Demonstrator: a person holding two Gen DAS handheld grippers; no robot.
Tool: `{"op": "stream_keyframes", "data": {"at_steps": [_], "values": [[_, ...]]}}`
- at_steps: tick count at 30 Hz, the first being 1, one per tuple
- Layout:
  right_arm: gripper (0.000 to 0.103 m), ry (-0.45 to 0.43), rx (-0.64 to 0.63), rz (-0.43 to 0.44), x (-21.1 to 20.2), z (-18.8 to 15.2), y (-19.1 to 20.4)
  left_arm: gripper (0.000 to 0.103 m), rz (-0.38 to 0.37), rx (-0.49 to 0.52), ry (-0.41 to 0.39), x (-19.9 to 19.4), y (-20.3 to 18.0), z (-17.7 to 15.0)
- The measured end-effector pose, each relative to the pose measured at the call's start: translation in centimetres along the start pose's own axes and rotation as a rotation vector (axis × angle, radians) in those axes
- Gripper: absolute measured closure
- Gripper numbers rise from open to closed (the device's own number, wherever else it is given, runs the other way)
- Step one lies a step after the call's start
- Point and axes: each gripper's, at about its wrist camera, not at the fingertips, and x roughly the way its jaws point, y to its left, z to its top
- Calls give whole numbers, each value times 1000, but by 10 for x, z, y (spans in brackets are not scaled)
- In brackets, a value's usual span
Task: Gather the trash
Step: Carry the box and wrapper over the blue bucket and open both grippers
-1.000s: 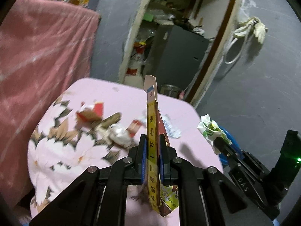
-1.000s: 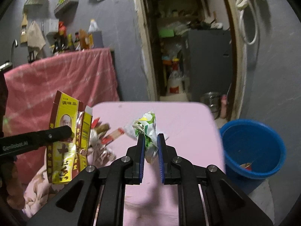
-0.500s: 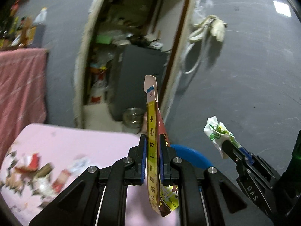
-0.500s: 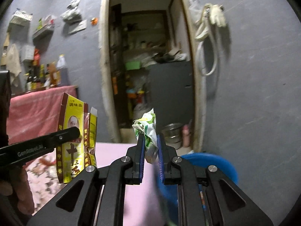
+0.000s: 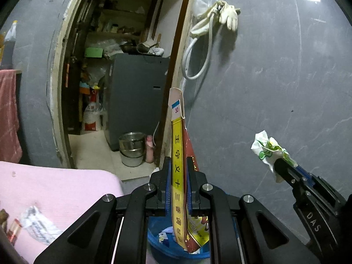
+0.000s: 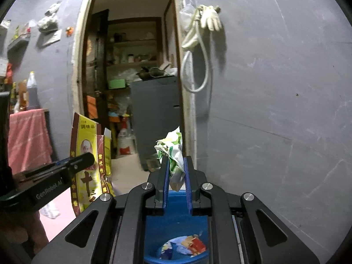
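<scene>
My left gripper (image 5: 177, 162) is shut on a flattened yellow and brown spice box (image 5: 178, 176), held edge-on and upright above the blue bucket (image 5: 158, 239). The right wrist view shows the same spice box (image 6: 88, 165) broadside at the left, clamped by the left gripper (image 6: 88, 158). My right gripper (image 6: 175, 165) is shut on a crumpled white and green wrapper (image 6: 172, 151); that wrapper (image 5: 267, 149) also shows at the right of the left wrist view. Directly under the right gripper sits the blue bucket (image 6: 176, 220) with several scraps on its bottom.
The pink table (image 5: 55, 189) lies at lower left with a clear plastic wrapper (image 5: 37, 224) and other scraps on it. Behind is a grey wall, an open doorway with a grey cabinet (image 5: 136, 101), a steel pot (image 5: 132, 147) on the floor, and a hanging hose and glove (image 5: 222, 15).
Both grippers swung right, away from the pink table and its litter, and now hang over the blue bucket by the grey wall. Each still grips its piece of trash.
</scene>
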Motion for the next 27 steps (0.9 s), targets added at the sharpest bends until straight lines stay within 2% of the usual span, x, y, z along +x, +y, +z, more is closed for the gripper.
{"op": "stream_keyframes", "data": {"at_steps": [6, 9, 15, 17, 19, 20, 26, 27], "values": [[92, 58, 24, -29, 20, -15, -17, 94, -9, -5, 88, 34, -2, -11], [90, 98, 46, -33, 30, -24, -22, 94, -8, -29, 158, 51, 3, -16], [89, 156, 85, -27, 47, -32, -24, 92, -6, -71, 234, 74, 12, -22], [85, 171, 96, -28, 53, -32, -25, 87, 2, -69, 257, 80, 14, -23], [79, 183, 107, -26, 56, -32, -26, 70, -4, -80, 260, 80, 17, -25], [75, 185, 112, -28, 56, -31, -27, 68, -7, -85, 257, 79, 16, -26], [74, 185, 123, -27, 54, -26, -29, 65, -3, -107, 232, 61, 25, -23], [73, 178, 126, -28, 51, -25, -30, 60, -2, -113, 227, 55, 25, -21]]}}
